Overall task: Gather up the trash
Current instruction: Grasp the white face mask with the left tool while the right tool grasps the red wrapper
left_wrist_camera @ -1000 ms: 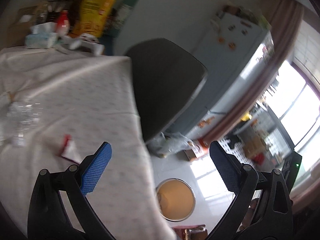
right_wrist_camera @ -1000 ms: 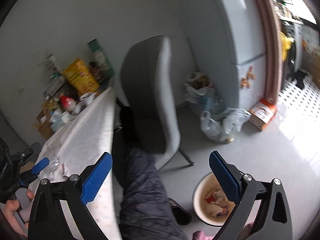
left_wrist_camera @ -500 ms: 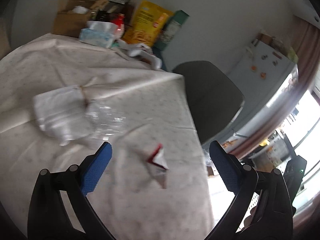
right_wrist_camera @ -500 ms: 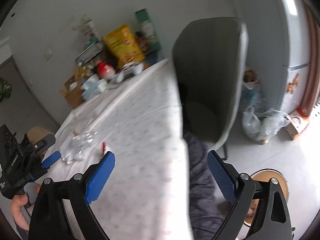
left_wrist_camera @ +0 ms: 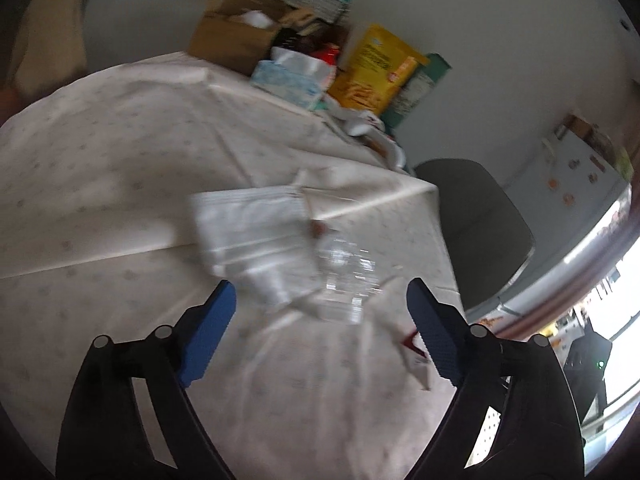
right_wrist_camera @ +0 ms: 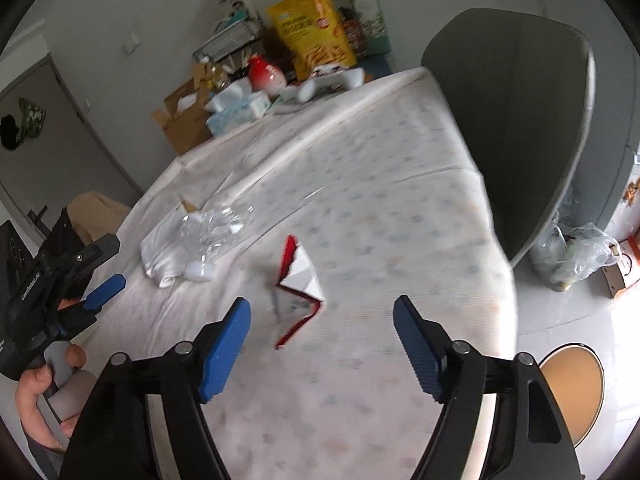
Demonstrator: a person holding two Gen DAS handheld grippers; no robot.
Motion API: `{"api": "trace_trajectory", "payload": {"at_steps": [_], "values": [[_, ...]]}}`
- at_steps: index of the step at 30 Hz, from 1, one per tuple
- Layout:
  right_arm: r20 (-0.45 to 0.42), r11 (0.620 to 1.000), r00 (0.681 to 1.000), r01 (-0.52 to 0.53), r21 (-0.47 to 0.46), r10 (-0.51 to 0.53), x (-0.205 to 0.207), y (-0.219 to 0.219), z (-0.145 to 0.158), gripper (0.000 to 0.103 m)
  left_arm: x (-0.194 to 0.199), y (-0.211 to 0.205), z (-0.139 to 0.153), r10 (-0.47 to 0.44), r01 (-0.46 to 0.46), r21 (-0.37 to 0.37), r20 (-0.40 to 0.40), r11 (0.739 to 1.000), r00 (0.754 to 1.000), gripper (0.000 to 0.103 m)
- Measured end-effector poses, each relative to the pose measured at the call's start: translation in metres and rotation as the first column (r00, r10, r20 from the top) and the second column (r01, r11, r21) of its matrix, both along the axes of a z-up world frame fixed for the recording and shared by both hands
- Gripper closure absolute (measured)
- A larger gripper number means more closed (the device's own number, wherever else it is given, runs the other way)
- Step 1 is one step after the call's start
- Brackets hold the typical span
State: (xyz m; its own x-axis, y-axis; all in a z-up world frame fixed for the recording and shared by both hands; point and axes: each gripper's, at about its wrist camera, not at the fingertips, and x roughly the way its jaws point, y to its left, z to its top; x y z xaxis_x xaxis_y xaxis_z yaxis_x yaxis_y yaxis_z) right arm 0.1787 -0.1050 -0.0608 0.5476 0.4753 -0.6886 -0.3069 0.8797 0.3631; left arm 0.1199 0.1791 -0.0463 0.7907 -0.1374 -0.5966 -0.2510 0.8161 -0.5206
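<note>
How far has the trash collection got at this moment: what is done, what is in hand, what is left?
Done: nothing visibly collected here. In hand: nothing; the left gripper is closing its jaws near the crushed clear bottle and white bag, the right gripper near the torn red-and-white wrapper. Left: all three, still on the tablecloth.

The table (right_wrist_camera: 400, 184) is covered with a white, faintly patterned cloth. Near its middle lie a crumpled clear plastic bottle (left_wrist_camera: 344, 268) touching a white folded bag (left_wrist_camera: 248, 228), and a torn red-and-white carton (right_wrist_camera: 298, 280) just beside them. At the far edge stand a cardboard box (right_wrist_camera: 184, 120), tissue pack (right_wrist_camera: 240, 108), yellow bag (right_wrist_camera: 312, 28) and green box (right_wrist_camera: 366, 8).
</note>
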Motion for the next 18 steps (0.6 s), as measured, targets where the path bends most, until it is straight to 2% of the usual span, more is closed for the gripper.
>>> {"api": "trace_trajectory", "payload": {"at_steps": [7, 9, 13, 18], "values": [[-0.02, 0.998, 1.0, -0.013, -0.067, 0.012, 0.006, 0.025, -0.015, 0.043, 0.002, 0.035, -0.024, 0.067, -0.07, -0.058, -0.038, 0.996, 0.997, 0.03], [-0.024, 0.996, 1.0, -0.02, -0.084, 0.018, 0.007, 0.03, -0.019, 0.05, 0.007, 0.04, -0.031, 0.074, -0.078, -0.079, -0.054, 0.994, 0.996, 0.031], [-0.001, 0.993, 1.0, -0.016, -0.118, 0.016, 0.005, 0.034, -0.021, 0.059, 0.022, 0.036, -0.04, 0.076, -0.081, -0.06, -0.075, 0.995, 0.994, 0.033], [0.004, 0.992, 1.0, -0.019, -0.127, 0.02, 0.005, 0.03, -0.022, 0.083, 0.032, 0.029, -0.046, 0.083, -0.086, -0.021, -0.095, 0.996, 0.992, 0.052]]}}
